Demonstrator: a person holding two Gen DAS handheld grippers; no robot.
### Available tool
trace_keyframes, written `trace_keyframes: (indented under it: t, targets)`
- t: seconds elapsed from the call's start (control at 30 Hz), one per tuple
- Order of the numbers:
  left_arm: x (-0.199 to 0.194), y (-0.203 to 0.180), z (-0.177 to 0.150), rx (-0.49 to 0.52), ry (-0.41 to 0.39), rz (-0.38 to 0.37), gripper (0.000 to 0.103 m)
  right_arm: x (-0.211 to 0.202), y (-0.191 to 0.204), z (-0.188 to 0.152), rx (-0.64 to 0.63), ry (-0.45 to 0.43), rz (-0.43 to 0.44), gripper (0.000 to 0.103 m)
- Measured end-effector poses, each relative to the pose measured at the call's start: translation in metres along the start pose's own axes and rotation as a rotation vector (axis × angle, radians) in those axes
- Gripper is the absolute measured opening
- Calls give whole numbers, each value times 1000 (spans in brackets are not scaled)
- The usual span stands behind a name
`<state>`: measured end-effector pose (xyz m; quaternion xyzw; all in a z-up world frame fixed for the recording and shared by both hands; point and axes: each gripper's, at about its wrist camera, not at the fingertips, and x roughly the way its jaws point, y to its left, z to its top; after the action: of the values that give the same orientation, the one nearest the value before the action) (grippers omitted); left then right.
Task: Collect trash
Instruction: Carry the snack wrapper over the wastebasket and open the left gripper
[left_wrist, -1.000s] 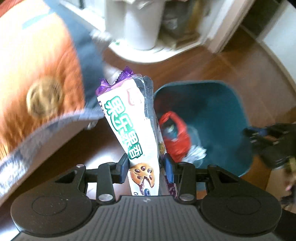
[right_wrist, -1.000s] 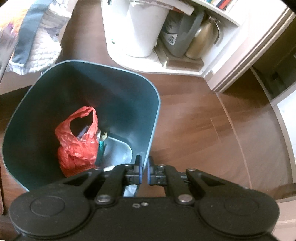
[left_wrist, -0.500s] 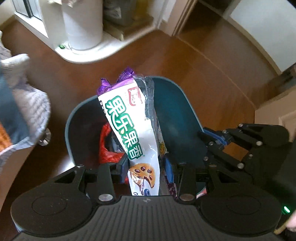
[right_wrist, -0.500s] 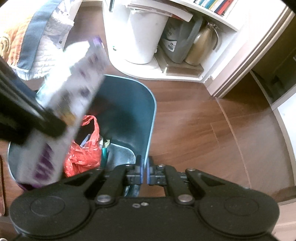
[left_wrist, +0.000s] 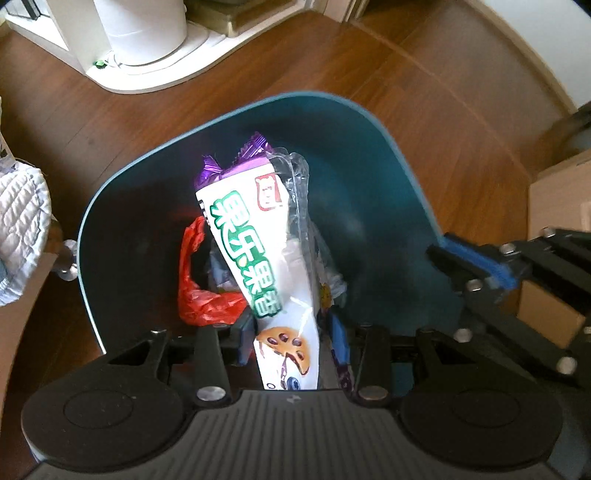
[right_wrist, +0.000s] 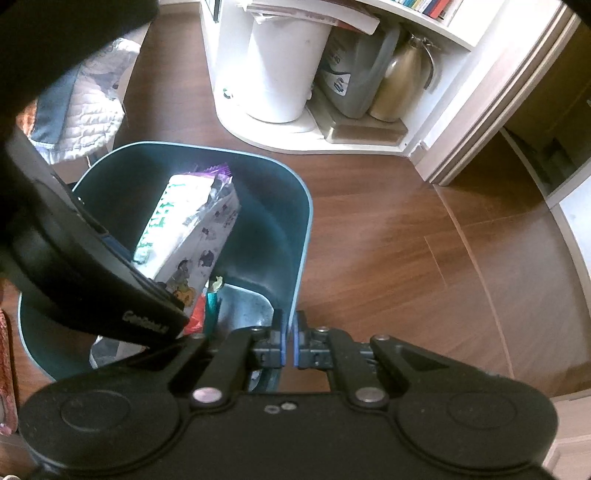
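Holding snack wrapper (left_wrist: 258, 254) over bin (left_wrist: 388, 155), left gripper (left_wrist: 291, 341) loosening.

Daylight is bright on the brown wooden floor (right_wrist: 388, 240) ahead of the gripper, with glare there. The dark teal plastic bin (left_wrist: 369, 206) inside is shadowed. Edges curve strongly and look slightly blurred.

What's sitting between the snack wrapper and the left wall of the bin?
A crumpled red plastic bag lies between the snack wrapper and the teal bin wall, seen in the left wrist view.
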<state>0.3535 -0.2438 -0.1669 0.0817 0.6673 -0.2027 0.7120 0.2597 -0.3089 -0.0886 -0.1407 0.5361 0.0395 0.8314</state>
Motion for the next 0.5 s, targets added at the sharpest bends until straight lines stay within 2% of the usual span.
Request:
trace_keyframes:
  t: [0.13, 0.23, 0.5]
  targets:
    - [7, -5, 0, 67, 22, 54, 54, 2, 3, 3, -4, 1, -5, 3]
    - [6, -5, -2, 75, 23, 42, 58, 3, 5, 3, -8, 4, -10, 3]
    - [-7, 3, -12, 50, -22, -1, 60, 4, 4, 3, -2, 10, -10, 3]
